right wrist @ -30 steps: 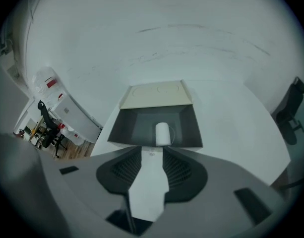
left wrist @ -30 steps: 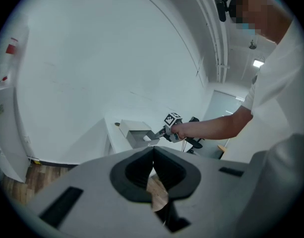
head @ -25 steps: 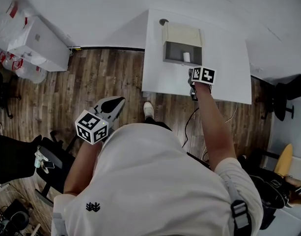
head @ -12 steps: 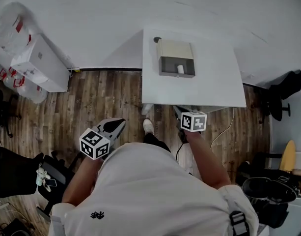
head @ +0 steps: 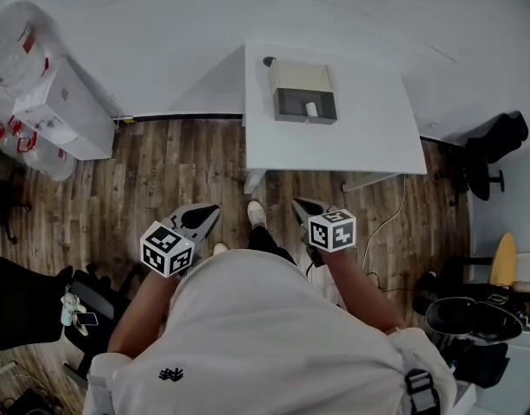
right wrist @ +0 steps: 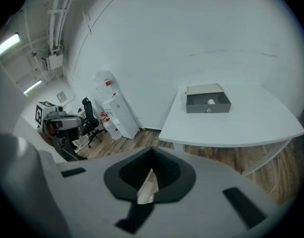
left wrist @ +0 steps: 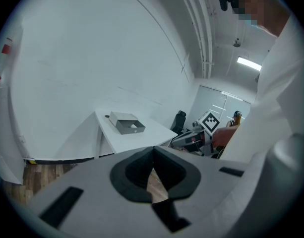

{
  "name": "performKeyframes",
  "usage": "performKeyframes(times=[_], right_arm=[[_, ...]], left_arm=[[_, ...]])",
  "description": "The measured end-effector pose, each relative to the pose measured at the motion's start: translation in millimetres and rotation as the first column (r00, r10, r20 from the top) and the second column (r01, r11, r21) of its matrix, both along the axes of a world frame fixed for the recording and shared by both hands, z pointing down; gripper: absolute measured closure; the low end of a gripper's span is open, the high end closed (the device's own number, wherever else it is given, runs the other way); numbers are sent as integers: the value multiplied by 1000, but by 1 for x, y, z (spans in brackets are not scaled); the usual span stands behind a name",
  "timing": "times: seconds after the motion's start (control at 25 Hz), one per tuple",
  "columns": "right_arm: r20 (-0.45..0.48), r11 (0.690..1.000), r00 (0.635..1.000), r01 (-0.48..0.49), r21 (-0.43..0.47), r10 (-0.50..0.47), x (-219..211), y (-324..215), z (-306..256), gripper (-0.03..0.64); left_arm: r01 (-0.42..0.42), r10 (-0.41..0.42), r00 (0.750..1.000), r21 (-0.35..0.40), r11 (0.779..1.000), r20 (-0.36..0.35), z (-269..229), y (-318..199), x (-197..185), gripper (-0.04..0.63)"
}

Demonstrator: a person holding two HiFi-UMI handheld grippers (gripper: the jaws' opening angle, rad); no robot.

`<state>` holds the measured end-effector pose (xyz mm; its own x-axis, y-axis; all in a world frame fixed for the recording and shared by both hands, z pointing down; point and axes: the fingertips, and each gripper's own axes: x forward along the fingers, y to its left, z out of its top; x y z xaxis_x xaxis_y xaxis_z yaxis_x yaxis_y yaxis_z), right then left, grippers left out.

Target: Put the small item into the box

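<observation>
- The person stands back from the white rectangular table (head: 368,132), with both arms bent and held close to the body, over the brown wooden floor (head: 161,171).
- The left gripper (head: 211,209) is in front of the left hip and points forward to the table. In the left gripper view its jaws (left wrist: 152,158) are pressed together, with nothing between them.
- The right gripper (head: 297,203) is at about the same height, near the left one, and also points to the table. In the right gripper view its jaws (right wrist: 152,163) are together and hold nothing.
- One second ago the right arm was stretched out over the table, with the gripper just beside the box. Half a second ago it was already at the table's near edge, and now it is drawn back to the body. The left gripper has stayed at nearly the same place.
- The open grey box with a beige lid folded back (head: 287,105) stands on the far part of the table, well apart from both grippers.
- The small white cylinder-shaped item (head: 311,108) is inside the box, at its right half, as it was one second ago. The right gripper view shows it as a pale spot (right wrist: 211,101) behind the grey front wall (right wrist: 208,107).
</observation>
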<state>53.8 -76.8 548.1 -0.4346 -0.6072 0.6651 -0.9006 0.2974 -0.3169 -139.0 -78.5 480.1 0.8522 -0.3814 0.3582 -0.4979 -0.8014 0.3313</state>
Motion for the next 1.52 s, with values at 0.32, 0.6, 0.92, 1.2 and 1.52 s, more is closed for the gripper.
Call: performKeyframes(times=[0.32,0.6,0.92,1.2,1.52], right_arm=[[-9,998,1000,29,47,-28,-12,5,-10,611],[-8,996,998,65,58,-65,-26,6,-14,611],[-39,989,991,128,76,-125,-40,13,-21,611],[-90,983,983,169,66,-163,-44,28,-24,611],[-82,982,982,176,65,-171,-23,32,-21,611]], left_arm=[[-2,2,1000,-14,1000,-5,7,9,-3,588],[2,-2,1000,-8,1000,-27,2,12,-6,588],[17,-18,999,-34,999,-35,9,23,-12,588],[11,-16,999,-86,996,-51,24,34,-9,588],[0,-2,1000,-103,995,-18,35,29,13,588]])
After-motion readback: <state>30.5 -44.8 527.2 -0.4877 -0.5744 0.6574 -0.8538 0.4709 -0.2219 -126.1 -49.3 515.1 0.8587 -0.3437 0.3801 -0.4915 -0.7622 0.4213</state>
